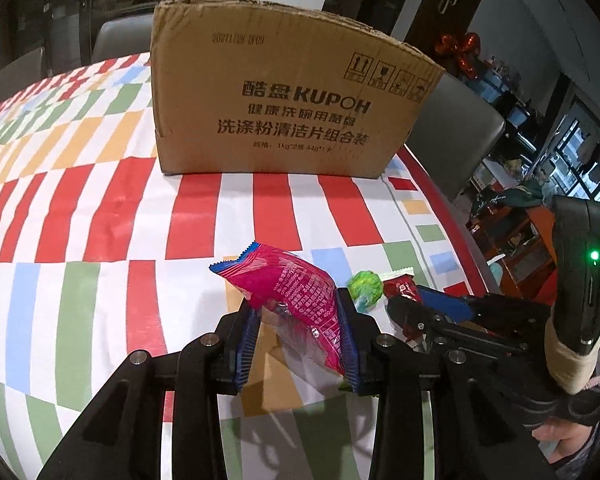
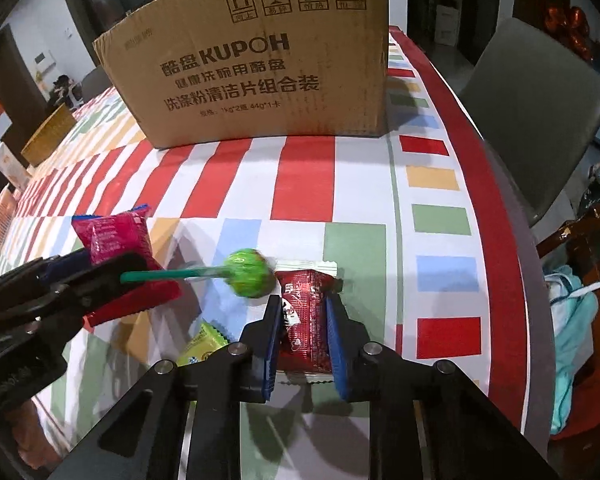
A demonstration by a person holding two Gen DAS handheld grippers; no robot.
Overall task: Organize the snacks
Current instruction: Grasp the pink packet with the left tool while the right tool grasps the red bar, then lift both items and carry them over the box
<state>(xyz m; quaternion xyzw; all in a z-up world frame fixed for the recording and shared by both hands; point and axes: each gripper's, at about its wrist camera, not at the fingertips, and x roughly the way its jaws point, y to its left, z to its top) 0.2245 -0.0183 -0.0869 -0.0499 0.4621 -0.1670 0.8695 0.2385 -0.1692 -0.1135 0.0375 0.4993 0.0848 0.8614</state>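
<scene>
Slippage is the first worry on the left: the left tool (image 1: 300, 344) is closed on a magenta snack packet (image 1: 290, 300), its blue pads pinching the crinkly film near one end, so most of the packet juts forward past the fingers and lifted off the striped counter (image 1: 100, 220). Such soft, air-filled wrapping may well slide or twist out on a quick swing toward the cardboard box (image 1: 284, 100), which stands upright well beyond it.

Between the two tools lies a green lollipop (image 2: 249, 273), blurred in the right wrist view, its stick pointing at the left tool — I judge it the likeliest thing to be knocked or rolled, since it sits just beside the dark red sachet (image 2: 306, 320). A yellow-green packet (image 2: 202, 346) lies lower left of that, near the right tool's arm.

The right tool (image 2: 303, 338) has its pads shut on the sachet's sides, the sachet at or just above the cloth — which, I cannot tell. A flat sachet gripped by its edges could buckle and drop.
</scene>
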